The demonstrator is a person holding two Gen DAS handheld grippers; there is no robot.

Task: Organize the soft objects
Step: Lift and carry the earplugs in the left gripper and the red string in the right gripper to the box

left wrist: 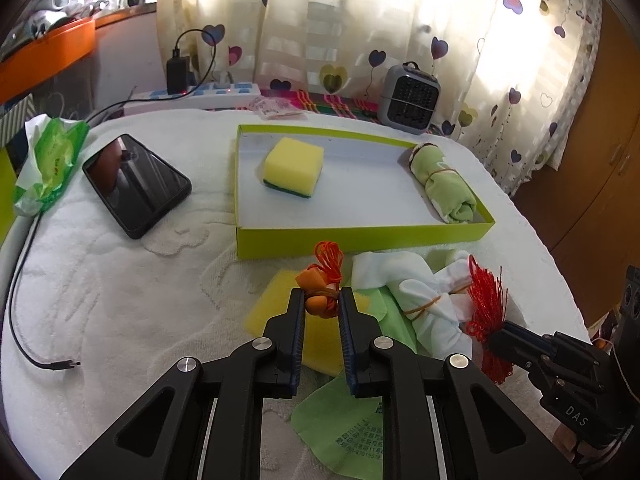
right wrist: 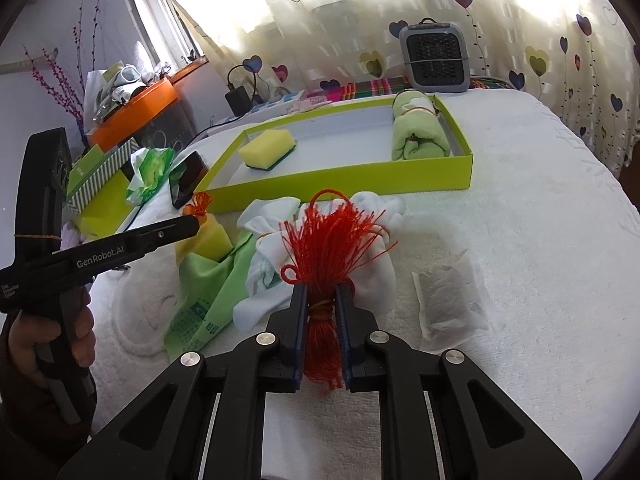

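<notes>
Clamping the red tassel (right wrist: 324, 264) at its bound neck, the right gripper (right wrist: 322, 312) holds limp thread; the left gripper (left wrist: 322, 304) pinches a squashy orange bundle (left wrist: 320, 300).

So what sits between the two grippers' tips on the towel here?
In the left wrist view, a white cloth bundle tied with a rubber band lies between the left gripper, shut on an orange tassel, and the right gripper, shut on a red tassel.
</notes>
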